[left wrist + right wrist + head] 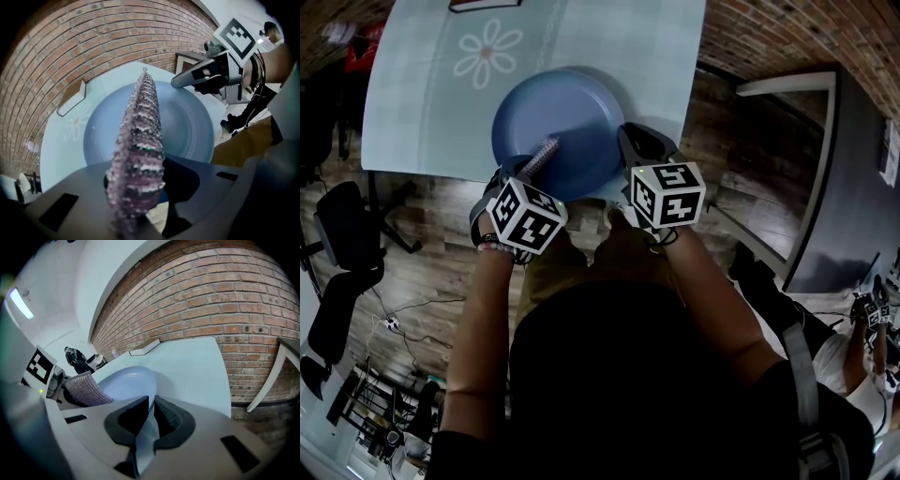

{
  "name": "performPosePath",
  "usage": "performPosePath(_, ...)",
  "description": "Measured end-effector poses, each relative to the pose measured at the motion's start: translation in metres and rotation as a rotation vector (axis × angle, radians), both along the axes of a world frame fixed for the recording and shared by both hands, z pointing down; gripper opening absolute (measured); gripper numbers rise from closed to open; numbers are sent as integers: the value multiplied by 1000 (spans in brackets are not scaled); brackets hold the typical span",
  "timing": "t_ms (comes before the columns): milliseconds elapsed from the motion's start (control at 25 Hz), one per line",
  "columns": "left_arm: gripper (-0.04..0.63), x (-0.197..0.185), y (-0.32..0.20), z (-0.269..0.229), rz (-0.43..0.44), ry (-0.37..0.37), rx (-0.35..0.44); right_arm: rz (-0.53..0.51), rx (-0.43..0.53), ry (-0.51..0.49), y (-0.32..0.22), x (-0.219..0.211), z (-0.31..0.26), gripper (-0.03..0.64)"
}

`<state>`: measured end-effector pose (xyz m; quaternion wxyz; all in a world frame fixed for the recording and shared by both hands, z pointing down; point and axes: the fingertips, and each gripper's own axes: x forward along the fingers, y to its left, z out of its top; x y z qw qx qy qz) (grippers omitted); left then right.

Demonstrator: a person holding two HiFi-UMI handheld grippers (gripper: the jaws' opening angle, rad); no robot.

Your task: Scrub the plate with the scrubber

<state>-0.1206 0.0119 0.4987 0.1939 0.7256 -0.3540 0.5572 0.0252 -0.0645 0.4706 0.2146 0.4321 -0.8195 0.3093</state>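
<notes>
Scrubber, purple and knobbly, is pinched edge-on in the left tongs, its free end reaching over the near rim of the plate; whether it touches the blue surface I cannot tell; the plate sits at the near edge of the tabletop, between the 2 tongs; the right tongs are clamped on its right rim, steadying it. By my reading the scrubbing step is in hand or about to start; the next move calls for pressing the scrubber down onto the plate and rubbing across it while the right grip holds firm.
</notes>
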Motion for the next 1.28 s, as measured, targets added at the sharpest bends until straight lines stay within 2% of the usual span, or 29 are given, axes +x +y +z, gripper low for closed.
performPosePath(280, 75, 44, 11, -2, 100, 33, -17, -7, 0, -4, 1, -2, -2, 61)
performPosePath(440, 75, 70, -2, -3, 165, 14, 18, -7, -1, -5, 0, -1, -3, 61)
performPosePath(560, 75, 81, -17, -2, 180, 13, 43, -13, -1, -5, 0, -1, -3, 61)
performPosePath(840, 75, 77, -57, -2, 149, 29, 63, -26, -3, 0, 1, -2, -3, 61)
performPosePath(1080, 75, 47, -92, -5, 84, -7, 90, -36, -4, 1, 0, -2, -5, 61)
performPosePath(1280, 75, 20, -91, -5, 13, -11, 90, -45, -9, 3, 1, -5, -5, 61)
